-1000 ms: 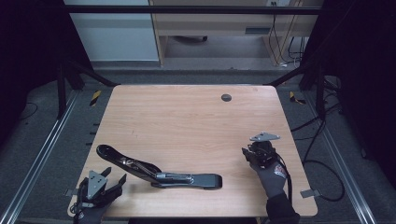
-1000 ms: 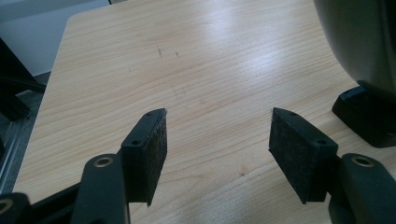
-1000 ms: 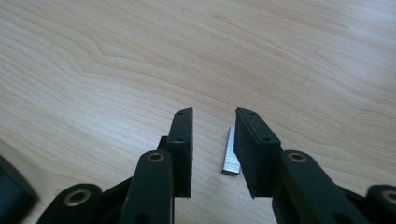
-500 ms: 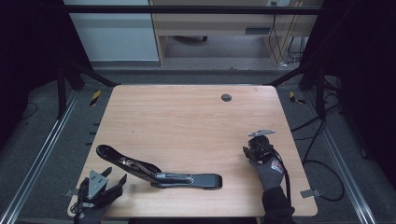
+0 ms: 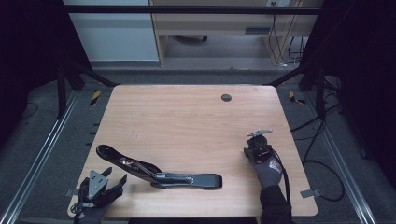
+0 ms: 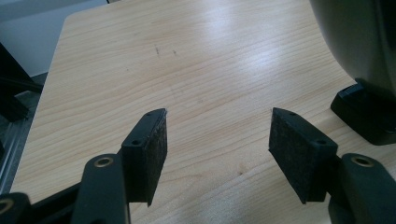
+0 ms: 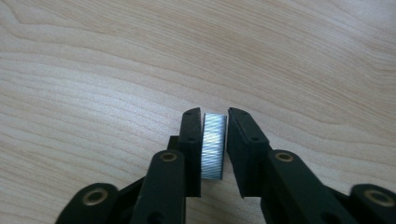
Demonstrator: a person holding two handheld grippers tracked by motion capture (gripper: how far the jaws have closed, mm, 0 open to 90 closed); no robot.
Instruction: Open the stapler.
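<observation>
A black stapler (image 5: 159, 173) lies swung open near the front edge of the wooden table (image 5: 187, 116), its top arm raised toward the left. My left gripper (image 5: 116, 174) rests at the front left corner, just left of the stapler. Its jaws stand wide open (image 6: 217, 135) over bare wood, and the stapler's dark body (image 6: 364, 51) sits close on the right. My right gripper (image 5: 252, 151) is low over the table's right side, right of the stapler. Its jaws (image 7: 212, 114) are closed on a silver strip of staples (image 7: 214, 149), held upright just above the wood.
A dark round grommet (image 5: 226, 97) sits near the table's far edge. Metal rails (image 5: 39, 154) run along both sides on the floor. Cables (image 5: 322, 154) trail at the right. A pale cabinet (image 5: 112, 32) and a desk stand beyond the table.
My right gripper has shifted slightly left and tilted with the staple strip. The left gripper and the stapler have stayed put.
</observation>
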